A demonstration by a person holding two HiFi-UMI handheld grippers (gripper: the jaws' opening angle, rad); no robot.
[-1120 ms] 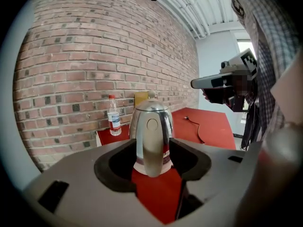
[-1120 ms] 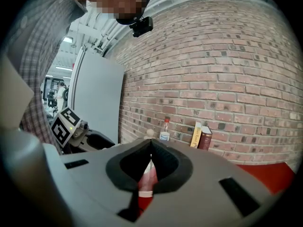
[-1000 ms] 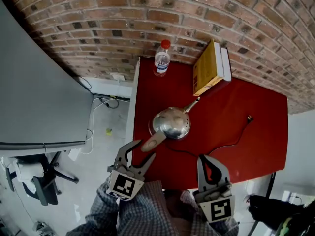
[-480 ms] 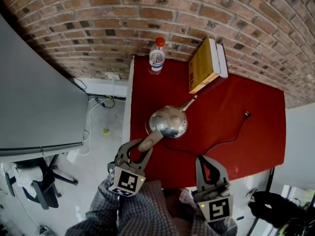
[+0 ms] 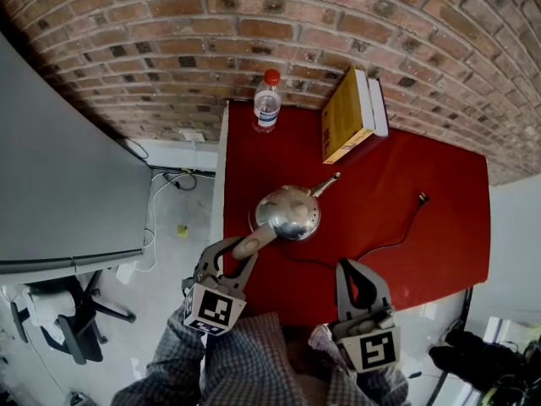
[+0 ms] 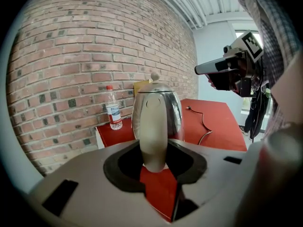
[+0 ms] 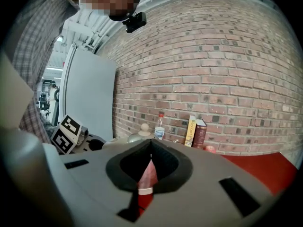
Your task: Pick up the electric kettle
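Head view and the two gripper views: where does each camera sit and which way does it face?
Head view: on the person's head, looking steeply down on the red table, kettle, left gripper, right gripper and plaid sleeves.
Left gripper view: on the left gripper, facing the kettle's handle between its closing jaws; right gripper alongside.
Right gripper view: on the right gripper, jaws shut, facing the brick wall and books; a sleeve shows.
Shared: both gripper views show the bottle.

Bright even light, fisheye-warped edges
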